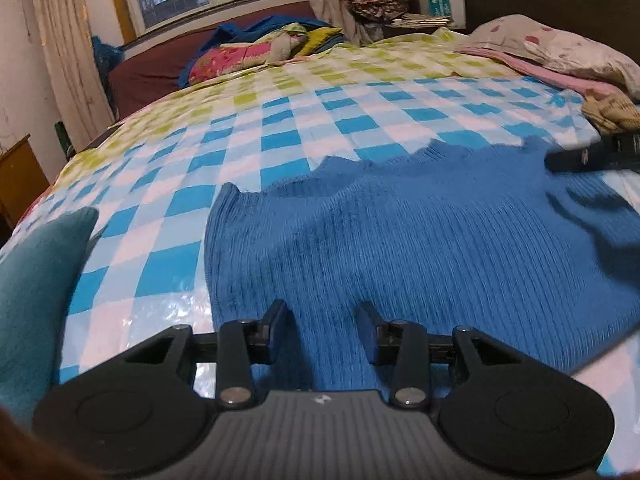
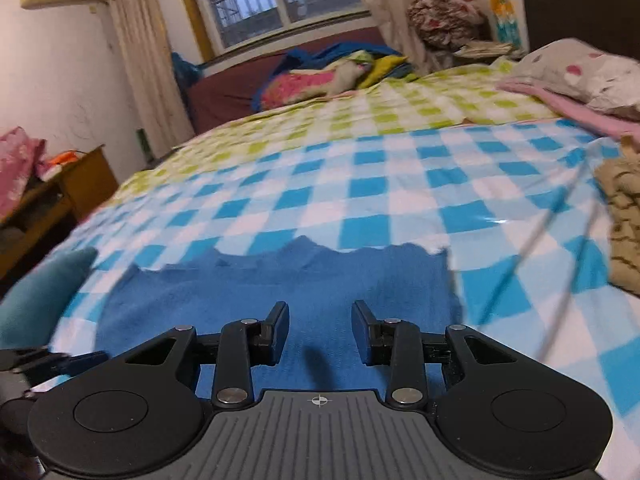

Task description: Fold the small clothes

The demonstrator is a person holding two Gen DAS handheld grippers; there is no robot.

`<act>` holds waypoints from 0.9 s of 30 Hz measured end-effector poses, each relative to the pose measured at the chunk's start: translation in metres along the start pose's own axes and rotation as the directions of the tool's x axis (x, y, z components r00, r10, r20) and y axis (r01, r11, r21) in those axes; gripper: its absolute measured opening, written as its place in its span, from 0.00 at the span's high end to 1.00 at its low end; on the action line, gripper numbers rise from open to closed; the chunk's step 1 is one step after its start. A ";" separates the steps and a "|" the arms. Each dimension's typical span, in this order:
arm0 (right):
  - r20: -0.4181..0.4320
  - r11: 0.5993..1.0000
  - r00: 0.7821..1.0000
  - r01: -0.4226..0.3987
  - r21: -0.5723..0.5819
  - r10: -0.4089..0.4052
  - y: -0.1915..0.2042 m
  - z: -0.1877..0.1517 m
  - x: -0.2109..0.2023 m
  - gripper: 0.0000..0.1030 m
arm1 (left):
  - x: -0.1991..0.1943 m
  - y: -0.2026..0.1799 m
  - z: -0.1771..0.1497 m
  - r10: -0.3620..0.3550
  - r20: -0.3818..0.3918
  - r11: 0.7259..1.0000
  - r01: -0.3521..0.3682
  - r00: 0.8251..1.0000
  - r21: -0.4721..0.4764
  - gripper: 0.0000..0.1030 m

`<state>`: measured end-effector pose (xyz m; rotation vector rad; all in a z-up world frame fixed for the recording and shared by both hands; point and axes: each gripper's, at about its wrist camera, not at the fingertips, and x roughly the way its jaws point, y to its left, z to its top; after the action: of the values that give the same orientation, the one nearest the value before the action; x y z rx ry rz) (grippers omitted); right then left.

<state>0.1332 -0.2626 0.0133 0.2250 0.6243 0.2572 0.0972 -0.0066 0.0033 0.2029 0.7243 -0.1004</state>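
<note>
A blue ribbed knit garment (image 1: 400, 240) lies spread flat on the blue-and-white checked sheet (image 1: 248, 152). My left gripper (image 1: 323, 312) is open and empty, low over the garment's near left part. My right gripper (image 2: 320, 312) is open and empty over the garment (image 2: 280, 292), near its right side. The right gripper's black finger (image 1: 592, 154) also shows at the far right of the left wrist view, above the garment's right edge. Part of the left gripper (image 2: 48, 364) shows at the left edge of the right wrist view.
A teal cushion (image 1: 36, 280) lies at the bed's left edge. A beige patterned cloth (image 2: 624, 216) and a pink cloth with a pillow (image 2: 580, 76) lie at the right. Piled bedding (image 1: 260, 48) sits at the far end. A wooden cabinet (image 2: 60, 192) stands left of the bed.
</note>
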 end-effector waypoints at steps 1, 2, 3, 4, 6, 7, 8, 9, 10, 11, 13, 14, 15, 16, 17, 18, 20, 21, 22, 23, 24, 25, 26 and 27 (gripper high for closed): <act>-0.020 1.000 1.000 -0.007 -0.007 0.007 0.000 0.000 0.008 0.67 | 0.002 0.002 0.004 0.003 -0.003 1.000 -0.003 1.000 -0.018 0.56; -0.047 1.000 0.999 -0.003 -0.026 0.002 0.001 0.000 0.018 0.67 | 0.006 0.006 0.006 0.003 -0.010 0.999 -0.003 1.000 -0.037 0.55; -0.084 0.998 0.996 0.019 -0.052 -0.023 0.000 -0.001 0.030 0.67 | 0.009 0.010 0.009 0.000 -0.022 0.998 -0.001 1.000 -0.060 0.53; -0.100 0.997 0.994 0.047 -0.063 -0.053 -0.001 -0.002 0.039 0.68 | 0.010 0.015 0.011 -0.003 -0.033 0.997 0.000 0.999 -0.083 0.52; -0.086 0.999 0.996 0.026 -0.037 -0.029 -0.004 0.000 0.037 0.68 | 0.010 0.022 0.014 0.002 -0.044 0.994 -0.006 0.999 -0.111 0.52; -0.066 0.999 0.998 0.017 -0.033 -0.019 -0.006 0.002 0.032 0.67 | 0.009 0.022 0.015 0.024 -0.047 0.994 -0.029 0.999 -0.106 0.52; -0.027 0.999 0.999 0.020 -0.041 -0.021 -0.009 0.005 0.026 0.67 | 0.006 0.020 0.014 0.042 -0.043 0.995 -0.046 0.998 -0.087 0.52; -0.008 0.998 0.999 0.044 -0.044 -0.045 -0.012 0.006 0.023 0.67 | 0.001 0.016 0.013 0.048 -0.034 0.997 -0.050 0.998 -0.062 0.52; -0.009 0.997 0.998 0.067 -0.030 -0.067 -0.019 0.008 0.023 0.66 | -0.005 0.010 0.011 0.047 -0.022 0.998 -0.048 0.999 -0.031 0.52; -0.019 0.998 0.998 0.063 0.009 -0.063 -0.028 0.010 0.022 0.66 | -0.012 0.002 0.008 0.040 -0.006 0.999 -0.040 0.999 0.006 0.52; -0.019 0.996 0.999 0.036 0.082 -0.035 -0.042 0.013 0.014 0.66 | -0.027 -0.019 0.003 0.022 0.029 0.996 -0.025 0.999 0.088 0.52; -0.012 0.995 1.000 0.026 0.100 -0.025 -0.047 0.014 0.008 0.66 | -0.035 -0.031 -0.001 0.002 0.050 0.991 -0.009 0.999 0.130 0.52; -0.008 0.994 1.000 0.019 0.106 -0.019 -0.051 0.015 0.004 0.66 | -0.042 -0.041 -0.003 -0.022 0.064 0.987 0.012 0.998 0.159 0.51; -0.006 0.993 1.000 0.009 0.117 -0.008 -0.056 0.016 0.000 0.66 | -0.048 -0.053 -0.006 -0.055 0.073 0.981 0.040 0.996 0.191 0.51; -0.006 0.990 1.000 -0.006 0.139 0.007 -0.061 0.015 -0.006 0.65 | -0.054 -0.064 -0.010 -0.085 0.083 0.971 0.064 0.993 0.231 0.50; -0.008 0.987 1.000 -0.019 0.157 0.020 -0.066 0.015 -0.010 0.64 | -0.059 -0.077 -0.014 -0.108 0.099 0.959 0.078 0.989 0.274 0.50; -0.018 0.983 0.999 -0.026 0.181 0.030 -0.076 0.011 -0.018 0.62 | -0.068 -0.099 -0.022 -0.147 0.127 0.927 0.092 0.981 0.363 0.47; -0.021 0.983 0.999 -0.019 0.185 0.024 -0.080 0.009 -0.020 0.62 | -0.070 -0.110 -0.027 -0.167 0.137 0.906 0.097 0.976 0.412 0.44; -0.026 0.982 1.000 -0.008 0.187 0.013 -0.085 0.006 -0.023 0.62 | -0.072 -0.120 -0.031 -0.183 0.142 0.885 0.100 0.973 0.454 0.41; -0.034 0.981 0.999 0.003 0.192 0.004 -0.089 0.004 -0.025 0.62 | -0.072 -0.130 -0.035 -0.195 0.143 0.861 0.100 0.970 0.498 0.40; -0.039 0.979 0.999 0.006 0.204 0.002 -0.093 0.002 -0.028 0.62 | -0.072 -0.139 -0.039 -0.206 0.143 0.839 0.100 0.968 0.535 0.40; -0.041 0.974 0.999 0.002 0.225 0.007 -0.099 0.001 -0.030 0.62 | -0.072 -0.147 -0.042 -0.217 0.142 0.817 0.100 0.966 0.568 0.39; -0.042 0.969 0.999 -0.006 0.249 0.017 -0.103 0.000 -0.032 0.62 | -0.071 -0.154 -0.044 -0.223 0.143 0.799 0.096 0.964 0.594 0.38; -0.042 0.962 0.999 -0.014 0.274 0.027 -0.108 0.000 -0.032 0.62 | -0.069 -0.162 -0.047 -0.224 0.149 0.777 0.084 0.963 0.623 0.36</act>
<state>0.1262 -0.3744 0.0002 0.4934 0.7030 0.1954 -0.0106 -0.1533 -0.0096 0.7497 0.4659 -0.5167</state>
